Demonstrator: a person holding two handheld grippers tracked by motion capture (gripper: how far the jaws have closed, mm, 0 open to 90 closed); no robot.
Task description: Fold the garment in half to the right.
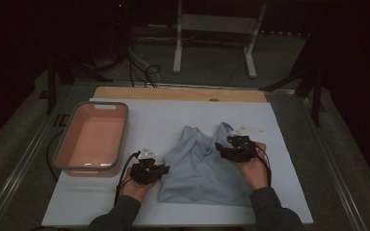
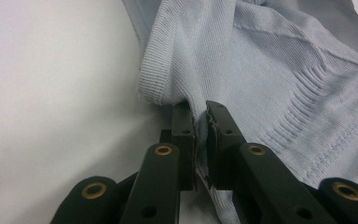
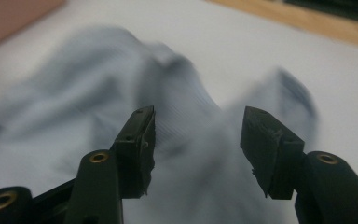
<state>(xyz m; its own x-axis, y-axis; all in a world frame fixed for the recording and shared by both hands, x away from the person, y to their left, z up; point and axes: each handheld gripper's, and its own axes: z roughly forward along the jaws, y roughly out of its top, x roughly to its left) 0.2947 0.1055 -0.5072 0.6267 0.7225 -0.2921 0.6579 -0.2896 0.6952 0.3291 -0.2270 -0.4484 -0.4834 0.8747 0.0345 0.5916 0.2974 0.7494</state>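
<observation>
While left gripper (image 2: 200,122) pinches garment (image 2: 270,70), right gripper (image 3: 196,123) seemingly gapes.

No lettering, label, brand mark or number can be read anywhere in these three views.

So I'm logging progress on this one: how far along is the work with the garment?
Early. The light-blue garment lies crumpled on the white mat, not yet folded, and the pink bin beside it holds nothing. In hand: the left tongs are shut on an edge of the fabric by its ribbed hem, while the right tongs stand open over the garment, gripping nothing. Tidying the garment is all still left.
</observation>
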